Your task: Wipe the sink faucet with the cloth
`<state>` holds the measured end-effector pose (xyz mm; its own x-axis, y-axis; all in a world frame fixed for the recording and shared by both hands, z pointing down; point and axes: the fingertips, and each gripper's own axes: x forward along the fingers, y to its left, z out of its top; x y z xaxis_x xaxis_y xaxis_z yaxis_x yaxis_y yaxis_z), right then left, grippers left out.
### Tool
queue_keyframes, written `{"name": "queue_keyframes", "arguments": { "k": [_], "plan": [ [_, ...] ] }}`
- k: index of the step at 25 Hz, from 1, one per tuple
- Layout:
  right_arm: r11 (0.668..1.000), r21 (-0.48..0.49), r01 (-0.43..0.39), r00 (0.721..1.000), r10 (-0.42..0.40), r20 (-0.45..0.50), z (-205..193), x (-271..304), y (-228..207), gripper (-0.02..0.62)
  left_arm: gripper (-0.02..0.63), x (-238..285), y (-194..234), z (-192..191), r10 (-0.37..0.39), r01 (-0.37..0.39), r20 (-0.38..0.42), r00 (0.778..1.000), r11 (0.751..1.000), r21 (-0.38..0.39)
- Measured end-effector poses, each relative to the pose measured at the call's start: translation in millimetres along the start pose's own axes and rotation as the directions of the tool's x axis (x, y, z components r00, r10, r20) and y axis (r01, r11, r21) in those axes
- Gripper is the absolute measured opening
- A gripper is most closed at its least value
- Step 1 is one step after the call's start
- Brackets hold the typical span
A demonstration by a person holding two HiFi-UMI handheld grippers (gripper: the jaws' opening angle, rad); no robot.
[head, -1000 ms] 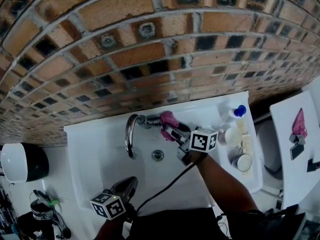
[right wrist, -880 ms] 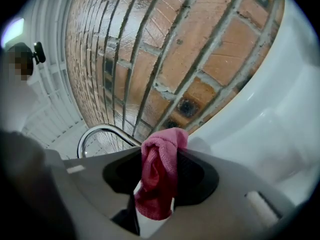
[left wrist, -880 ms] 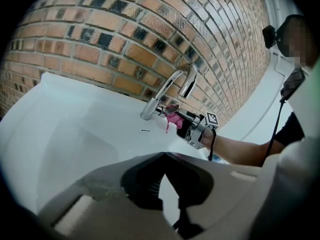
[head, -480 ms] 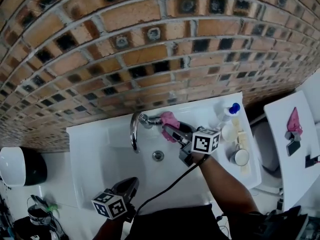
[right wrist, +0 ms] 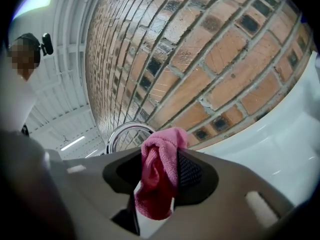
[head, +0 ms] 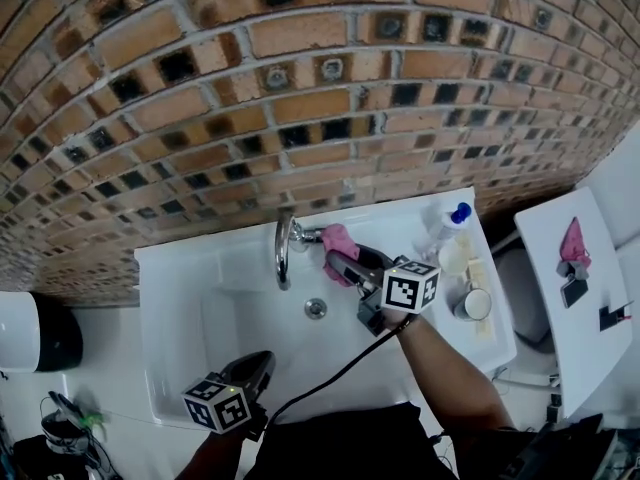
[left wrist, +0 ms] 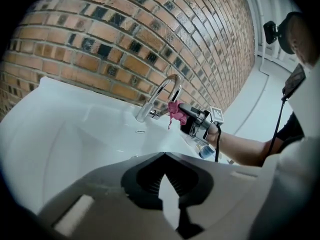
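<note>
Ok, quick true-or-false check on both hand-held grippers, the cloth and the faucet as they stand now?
1. The right hand-held gripper is shut on the pink cloth. True.
2. The left hand-held gripper holds a sponge. False: it holds nothing and is near the front edge of the sink.
3. The pink cloth lies loose in the sink. False: it is held up at the faucet.
4. The faucet sits on the sink's front edge. False: it is at the back, by the brick wall.
5. A blue-capped bottle stands on the sink's right side. True.

a washroom: white sink [head: 200, 298], faucet [head: 283, 253], brick wall [head: 300, 88].
</note>
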<state>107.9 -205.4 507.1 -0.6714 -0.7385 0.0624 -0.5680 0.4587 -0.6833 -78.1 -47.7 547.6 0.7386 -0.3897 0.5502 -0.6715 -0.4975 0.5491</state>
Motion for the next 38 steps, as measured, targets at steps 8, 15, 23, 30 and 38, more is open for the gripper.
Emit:
{"name": "queue_keyframes", "arguments": {
  "k": [8, 15, 23, 30, 38],
  "plan": [
    [0.997, 0.069, 0.029, 0.995, -0.035, 0.094, -19, 17, 15, 0.172, 0.006, -23, 17, -4, 0.003, -0.003, 0.006, 1.000, 1.000, 0.002],
    [0.963, 0.260, 0.076, 0.976, -0.126, 0.179, -32, 36, -21, 0.172, 0.006, -35, 39, 1, 0.039, -0.038, 0.019, 0.999, 0.999, -0.008],
    [0.945, 0.314, 0.095, 0.973, -0.154, 0.170, -44, 54, -39, 0.172, 0.006, -29, 48, 1, 0.043, -0.042, 0.017, 0.999, 0.998, -0.046],
    [0.938, 0.329, 0.114, 0.973, -0.172, 0.154, -52, 56, -53, 0.172, 0.006, -19, 54, -2, 0.048, -0.049, -0.010, 0.999, 0.997, -0.067],
    [0.940, 0.315, 0.127, 0.979, -0.169, 0.109, -67, 53, -62, 0.172, 0.006, -12, 49, 2, 0.041, -0.043, -0.030, 0.999, 0.997, -0.063]
  ]
}}
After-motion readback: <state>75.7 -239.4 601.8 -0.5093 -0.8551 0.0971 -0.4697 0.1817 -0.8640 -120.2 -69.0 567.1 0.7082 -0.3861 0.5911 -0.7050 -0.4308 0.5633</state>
